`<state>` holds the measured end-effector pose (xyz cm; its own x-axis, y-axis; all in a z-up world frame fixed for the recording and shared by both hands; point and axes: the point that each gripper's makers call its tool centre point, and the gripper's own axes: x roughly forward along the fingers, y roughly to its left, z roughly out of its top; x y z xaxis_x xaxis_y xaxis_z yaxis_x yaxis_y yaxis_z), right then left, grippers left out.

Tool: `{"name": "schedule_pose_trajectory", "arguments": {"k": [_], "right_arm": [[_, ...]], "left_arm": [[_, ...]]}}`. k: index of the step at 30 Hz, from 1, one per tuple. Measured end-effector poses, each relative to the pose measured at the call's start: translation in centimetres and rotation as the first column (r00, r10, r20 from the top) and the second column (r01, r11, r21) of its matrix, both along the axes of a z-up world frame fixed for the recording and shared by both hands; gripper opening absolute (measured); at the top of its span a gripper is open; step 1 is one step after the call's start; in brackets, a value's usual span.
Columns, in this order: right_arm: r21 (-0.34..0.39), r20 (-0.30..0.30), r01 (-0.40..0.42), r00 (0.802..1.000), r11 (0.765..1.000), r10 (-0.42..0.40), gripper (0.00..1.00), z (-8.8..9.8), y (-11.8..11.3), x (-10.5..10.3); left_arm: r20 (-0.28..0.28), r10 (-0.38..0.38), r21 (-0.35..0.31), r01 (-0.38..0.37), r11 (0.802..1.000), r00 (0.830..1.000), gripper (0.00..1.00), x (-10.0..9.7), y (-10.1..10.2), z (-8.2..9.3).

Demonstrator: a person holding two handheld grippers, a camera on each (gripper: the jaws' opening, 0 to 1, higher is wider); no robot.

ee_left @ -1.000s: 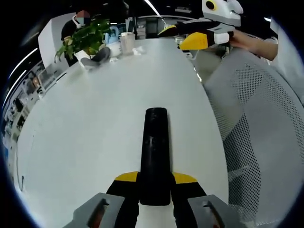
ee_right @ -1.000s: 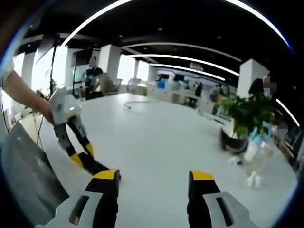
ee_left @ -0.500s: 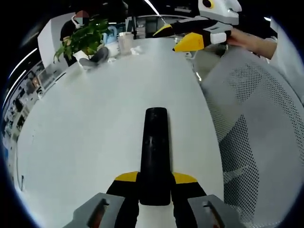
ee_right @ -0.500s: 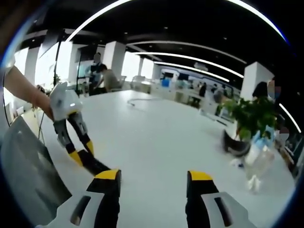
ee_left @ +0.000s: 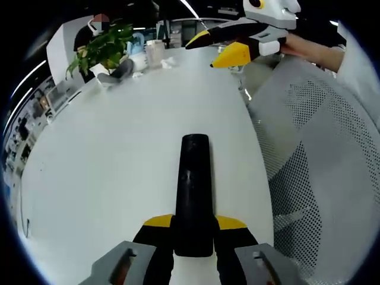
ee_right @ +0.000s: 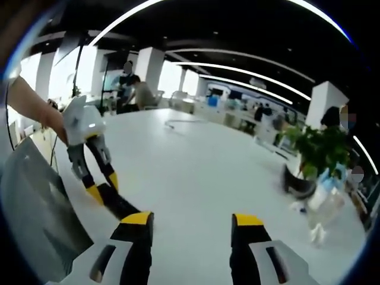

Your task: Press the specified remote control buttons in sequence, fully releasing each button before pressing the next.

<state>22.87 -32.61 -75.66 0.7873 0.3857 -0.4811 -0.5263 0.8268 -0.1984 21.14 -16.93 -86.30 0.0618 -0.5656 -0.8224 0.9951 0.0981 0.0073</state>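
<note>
- Left gripper view: a long, slim black remote control (ee_left: 193, 190) lies lengthwise between the left gripper (ee_left: 193, 228), whose yellow-tipped black fingers (ee_left: 157, 222) are closed against its near end, one on each side. Its far end reaches out over the white bench (ee_left: 107, 154). The buttons on its face are too dark to make out.
- Right gripper view: the same remote (ee_right: 119, 205) shows as a dark bar low on the left, under the left gripper (ee_right: 100, 185), which a person's hand holds.
- The right gripper (ee_right: 193, 221) has its fingers (ee_right: 138, 219) spread wide apart with nothing between them, only bare bench (ee_right: 196, 172) ahead. In the left gripper view it (ee_left: 222, 47) hangs high and far off, well apart from the remote.
- Farther out on the bench stand a green potted plant in a dark pot (ee_left: 107, 50) and a clear plastic cup (ee_left: 155, 52); a white mesh office chair (ee_left: 320, 154) sits beside the bench edge.
- Judged step: the remote is steadied, and no press is under way, since the pressing gripper is well clear of it.
- The next move likely calls for bringing the right gripper down over the remote's face, setting one fingertip on the wanted button, pressing, then lifting fully off before the next.
</note>
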Motion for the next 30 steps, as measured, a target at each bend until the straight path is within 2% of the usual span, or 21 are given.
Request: {"name": "schedule_pose_trajectory", "arguments": {"k": [30], "right_arm": [[-0.065, -0.044, -0.079, 0.996, 0.995, 0.076, 0.44, -1.1, 1.2, -0.8]], "left_arm": [[-0.001, -0.016, -0.013, 0.016, 1.000, 1.000, 0.25, -2.6, -0.2, 0.1]]}}
